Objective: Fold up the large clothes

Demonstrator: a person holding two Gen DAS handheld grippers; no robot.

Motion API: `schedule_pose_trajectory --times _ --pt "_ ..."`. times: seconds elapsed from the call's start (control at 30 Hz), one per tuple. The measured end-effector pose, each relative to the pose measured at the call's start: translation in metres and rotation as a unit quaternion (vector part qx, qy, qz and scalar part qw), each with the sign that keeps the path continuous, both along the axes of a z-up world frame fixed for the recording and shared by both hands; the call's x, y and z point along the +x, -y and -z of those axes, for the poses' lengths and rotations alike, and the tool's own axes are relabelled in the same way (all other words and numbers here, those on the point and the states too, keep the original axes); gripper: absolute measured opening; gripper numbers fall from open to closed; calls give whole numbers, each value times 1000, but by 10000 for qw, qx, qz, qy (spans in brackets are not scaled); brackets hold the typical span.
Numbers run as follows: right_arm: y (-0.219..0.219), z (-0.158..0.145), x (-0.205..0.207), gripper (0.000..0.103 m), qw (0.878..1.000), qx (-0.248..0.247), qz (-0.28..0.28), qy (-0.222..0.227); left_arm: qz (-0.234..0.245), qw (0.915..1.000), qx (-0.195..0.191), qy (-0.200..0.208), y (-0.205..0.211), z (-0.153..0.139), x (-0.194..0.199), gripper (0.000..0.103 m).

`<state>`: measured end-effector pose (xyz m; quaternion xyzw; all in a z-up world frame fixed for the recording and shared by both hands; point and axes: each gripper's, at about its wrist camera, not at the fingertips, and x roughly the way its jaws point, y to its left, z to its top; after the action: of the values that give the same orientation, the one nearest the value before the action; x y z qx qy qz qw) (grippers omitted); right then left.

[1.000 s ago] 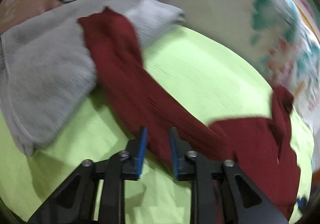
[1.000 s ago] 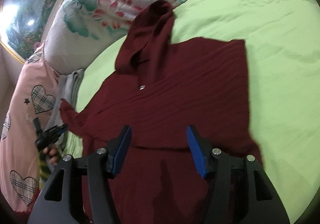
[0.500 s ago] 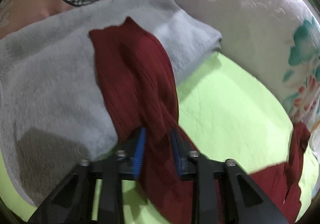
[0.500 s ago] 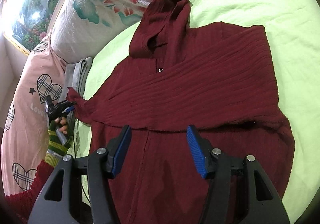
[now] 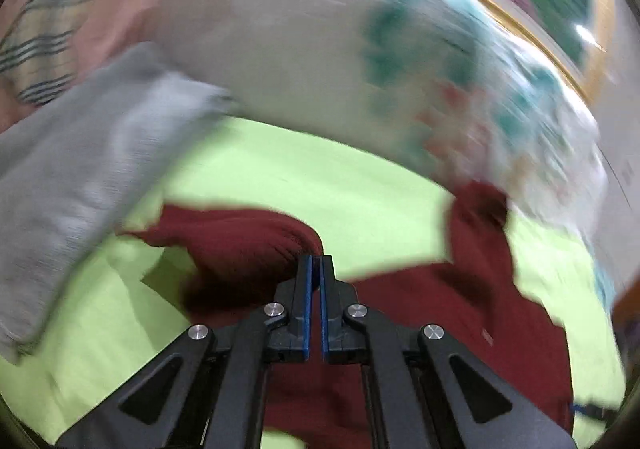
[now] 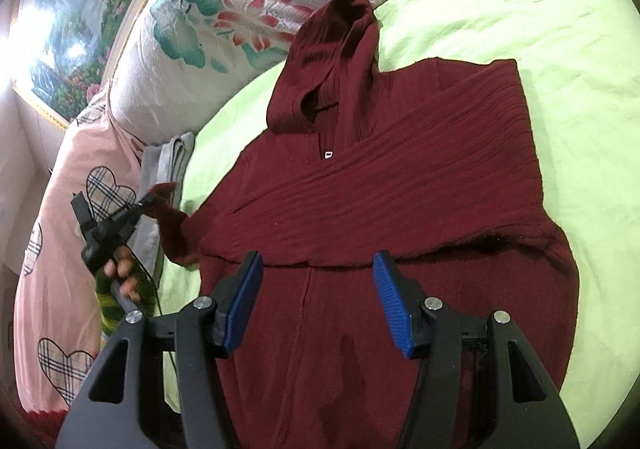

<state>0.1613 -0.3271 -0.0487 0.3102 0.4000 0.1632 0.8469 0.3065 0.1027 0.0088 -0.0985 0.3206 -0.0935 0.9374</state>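
Observation:
A dark red hooded sweater [image 6: 384, 209] lies flat on the green bedsheet [image 6: 560, 49], its hood [image 6: 336, 61] toward the pillows and its right sleeve folded across the chest. My left gripper [image 5: 315, 269] is shut on the left sleeve [image 5: 248, 241], which bunches up right in front of its blue pads. From the right wrist view, that left gripper [image 6: 142, 205] holds the sleeve end [image 6: 168, 205] lifted off the bed at the sweater's left side. My right gripper [image 6: 318, 277] hovers open over the sweater's lower body with nothing between its fingers.
A folded grey towel [image 5: 80, 169] lies at the left of the bed next to a pink pillow with plaid hearts [image 6: 52, 249]. A white floral pillow [image 6: 240, 1] lines the headboard. A framed landscape picture [image 6: 76, 29] hangs behind. A hand [image 6: 124, 277] grips the left tool's handle.
My left gripper closed on the sleeve that lay over the grey towel and pulled it off, toward the sweater's body; the sleeve now bunches ahead of the pads. The right gripper barely moved.

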Motion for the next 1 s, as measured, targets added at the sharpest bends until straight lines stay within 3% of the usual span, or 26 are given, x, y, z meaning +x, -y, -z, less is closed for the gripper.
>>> schedule_pose_trajectory --times 0.17,0.27,0.43,0.53,0.67,0.83,1.0 --pt "10 -3 -3 58 9999 42 129 30 1247 9916 302 -159 104 18 -32 0" --pt "18 -2 -3 58 9996 91 249 30 1692 9837 486 -356 150 38 -46 0" --pt "22 -8 0 58 9996 94 270 62 1760 9797 620 -739 172 68 -40 1" --pt "10 -15 9 58 9999 18 68 154 1620 9826 539 -738 157 69 -48 1" --pt "-28 -25 41 58 9984 -106 -512 225 1081 9908 288 -761 103 66 -63 2" --pt "-118 -39 106 58 9880 -363 -1471 313 -58 9964 66 -839 23 68 -71 2" --pt "-237 -55 176 58 9641 -1118 -2329 609 -834 9893 -299 -1156 -37 85 -63 2"
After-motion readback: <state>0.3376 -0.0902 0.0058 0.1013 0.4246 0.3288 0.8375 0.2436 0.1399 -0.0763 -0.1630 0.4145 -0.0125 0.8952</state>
